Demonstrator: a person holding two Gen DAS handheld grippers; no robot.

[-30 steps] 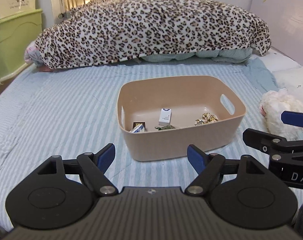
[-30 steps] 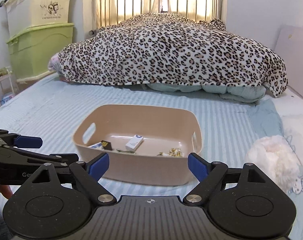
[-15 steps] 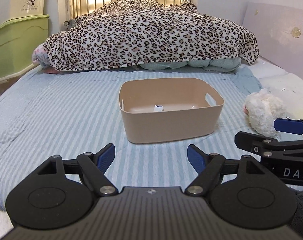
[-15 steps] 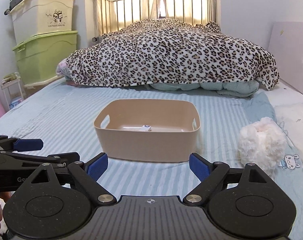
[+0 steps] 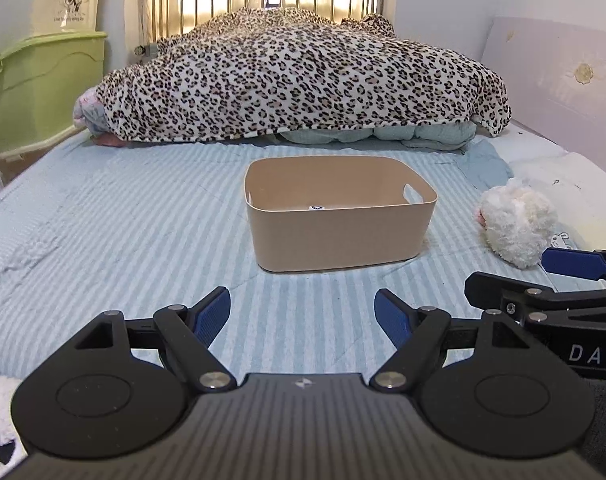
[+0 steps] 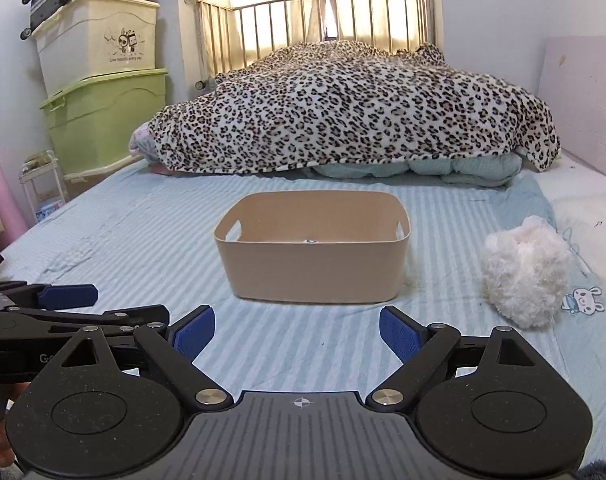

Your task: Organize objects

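A tan plastic bin (image 5: 339, 232) stands on the striped blue bed sheet, also in the right wrist view (image 6: 315, 264). Only the top of a small white item (image 5: 316, 208) shows over its rim; the rest of its contents are hidden. My left gripper (image 5: 301, 314) is open and empty, low and well short of the bin. My right gripper (image 6: 297, 334) is open and empty, also short of the bin, beside the left one. A white fluffy plush toy (image 6: 527, 272) lies on the sheet to the right of the bin, also in the left wrist view (image 5: 515, 224).
A leopard-print blanket (image 6: 351, 108) is heaped over bedding behind the bin, in front of a metal bed rail (image 6: 323, 20). Stacked storage boxes (image 6: 103, 80) and a suitcase stand at the left. A pale headboard panel (image 5: 559, 80) lines the right side.
Both grippers have drawn back and dropped lower, away from the bin. The bin now looks smaller and its inside is mostly hidden. Both stayed open.
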